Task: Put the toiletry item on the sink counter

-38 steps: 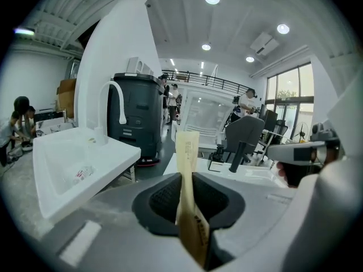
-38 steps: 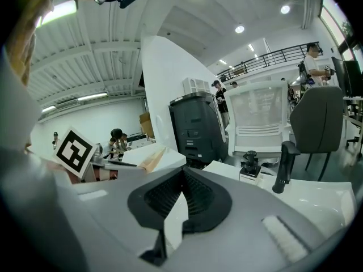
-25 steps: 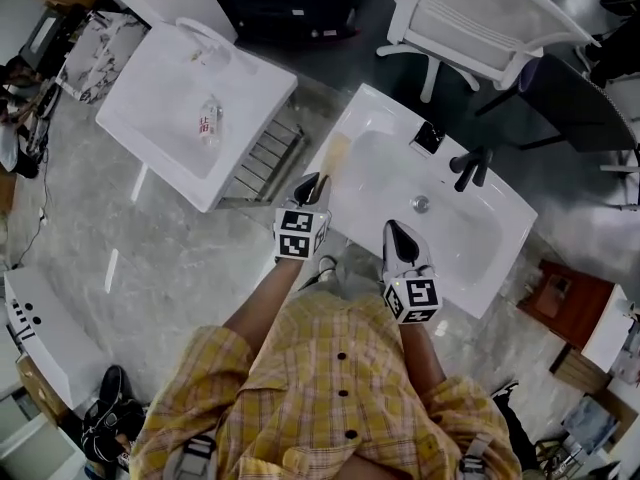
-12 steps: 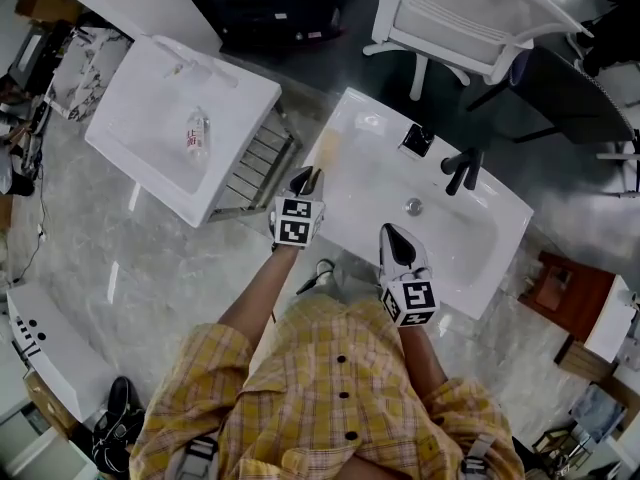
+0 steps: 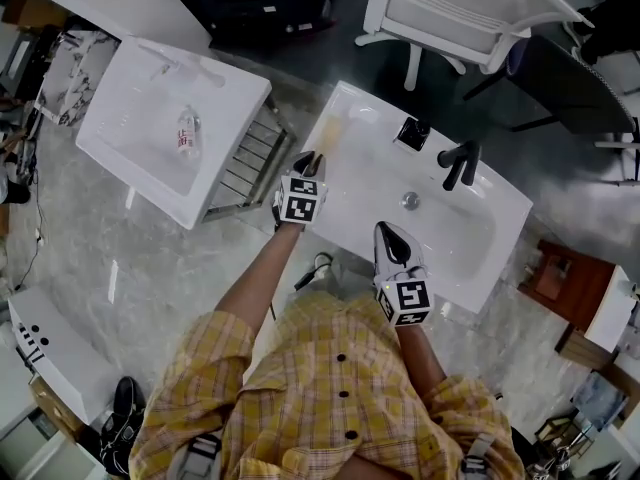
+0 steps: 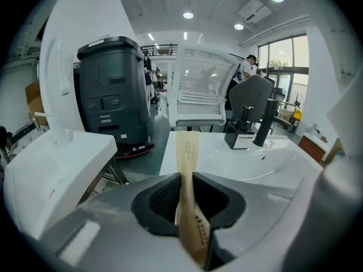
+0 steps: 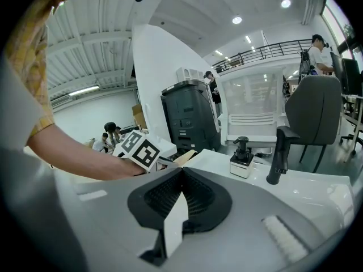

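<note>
the left gripper (image 5: 309,162) is opening its jaws around the tan packet (image 6: 187,151), which should be settling flat along the sink counter (image 5: 366,118)'s left edge. the right gripper (image 5: 386,234) is hanging closed, empty.

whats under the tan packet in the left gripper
Under the far end of the tan packet is the white sink counter. The left gripper, jaws opening, covers its near end; contact can't be told.

Round ceiling lamps (image 6: 188,15) give bright, even light; the gripper views curve heavily toward black corners, their near foreground soft, while the head view looks dimmer.
</note>
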